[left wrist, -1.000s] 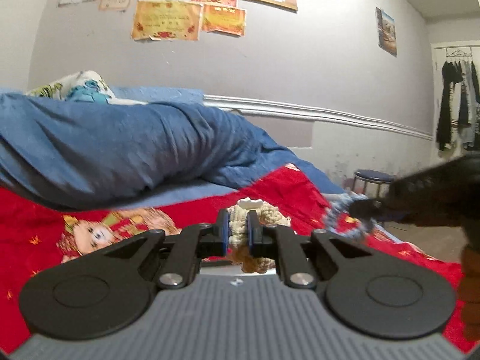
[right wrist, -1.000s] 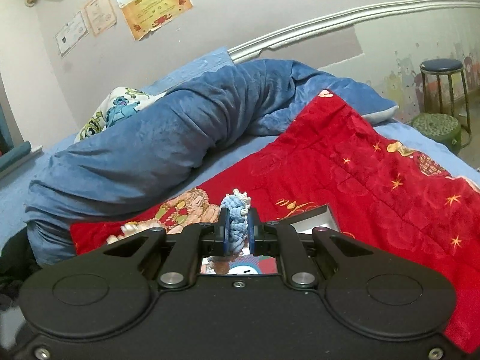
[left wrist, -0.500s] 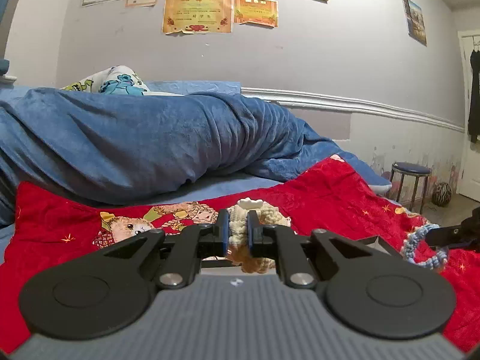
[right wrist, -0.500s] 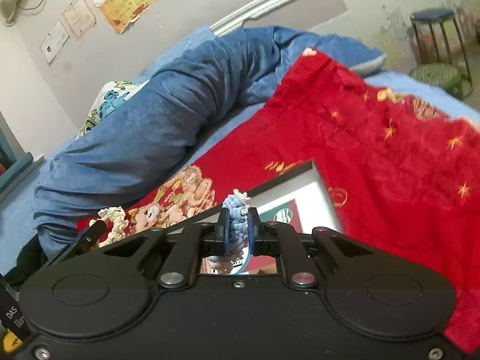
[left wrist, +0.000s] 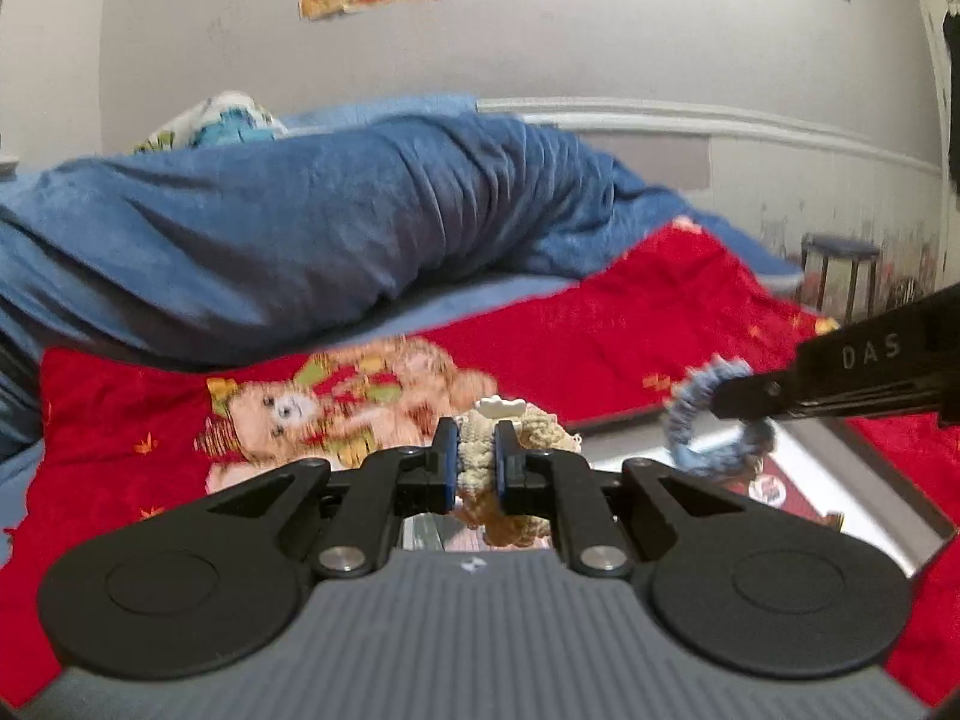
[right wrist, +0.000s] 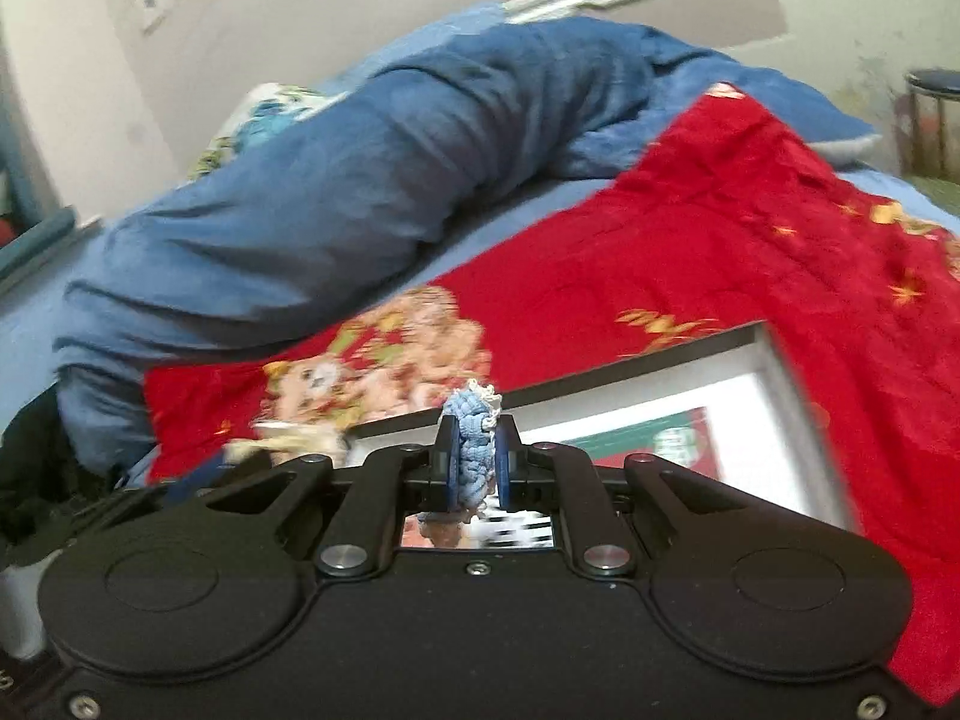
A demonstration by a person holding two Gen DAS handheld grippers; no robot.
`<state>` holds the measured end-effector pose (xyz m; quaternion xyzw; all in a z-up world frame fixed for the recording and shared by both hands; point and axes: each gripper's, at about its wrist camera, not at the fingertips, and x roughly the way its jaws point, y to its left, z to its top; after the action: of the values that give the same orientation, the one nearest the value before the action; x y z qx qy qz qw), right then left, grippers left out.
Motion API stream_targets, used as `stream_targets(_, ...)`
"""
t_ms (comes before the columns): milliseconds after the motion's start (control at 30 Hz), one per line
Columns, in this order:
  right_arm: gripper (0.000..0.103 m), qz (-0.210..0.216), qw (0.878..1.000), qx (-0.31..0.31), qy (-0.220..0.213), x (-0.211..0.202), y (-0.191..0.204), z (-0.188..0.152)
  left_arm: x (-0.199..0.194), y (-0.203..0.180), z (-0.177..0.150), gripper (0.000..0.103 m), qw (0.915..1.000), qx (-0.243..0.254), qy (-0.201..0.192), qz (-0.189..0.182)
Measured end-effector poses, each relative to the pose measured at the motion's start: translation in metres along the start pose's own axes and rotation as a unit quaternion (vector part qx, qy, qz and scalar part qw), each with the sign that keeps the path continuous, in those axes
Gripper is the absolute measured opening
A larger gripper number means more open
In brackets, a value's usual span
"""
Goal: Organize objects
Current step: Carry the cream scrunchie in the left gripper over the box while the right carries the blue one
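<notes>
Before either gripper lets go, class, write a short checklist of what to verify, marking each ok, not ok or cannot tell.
1. Left gripper shut on cream scrunchie: ok.
2. Right gripper shut on blue scrunchie: ok.
3. Tray lies below both grippers: ok.
4. Scrunchies hang apart: ok.
5. Tray sits flat on red blanket: cannot tell.
6. Views sharp enough: not ok, blurred.

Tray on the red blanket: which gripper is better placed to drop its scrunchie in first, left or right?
Right, probably. The right gripper holds the blue scrunchie directly over the tray. The left gripper, shut on the cream scrunchie, sits nearer the tray's left edge.
</notes>
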<state>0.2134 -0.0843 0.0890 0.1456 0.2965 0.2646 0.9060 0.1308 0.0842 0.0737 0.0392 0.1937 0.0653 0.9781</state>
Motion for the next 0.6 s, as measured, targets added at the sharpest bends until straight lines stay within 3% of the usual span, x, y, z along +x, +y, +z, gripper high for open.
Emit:
stream_targets(100,0.012,0.026,1.0,-0.012,-0.005,-0.001,0.007,-0.009,0.009,-0.007,-0.007,0.015,0.9995,0.007,0.03,-0.001)
stream_targets(300,0.012,0.016,1.0,0.017,0.009,0.008,0.0,-0.012,0.02,-0.021,-0.016,0.015,0.9974,0.033,0.064,0.009)
stream_targets(600,0.012,0.009,0.999,0.039,0.037,0.024,-0.012,-0.016,0.023,-0.022,-0.018,0.015,0.9974,0.031,0.064,0.001)
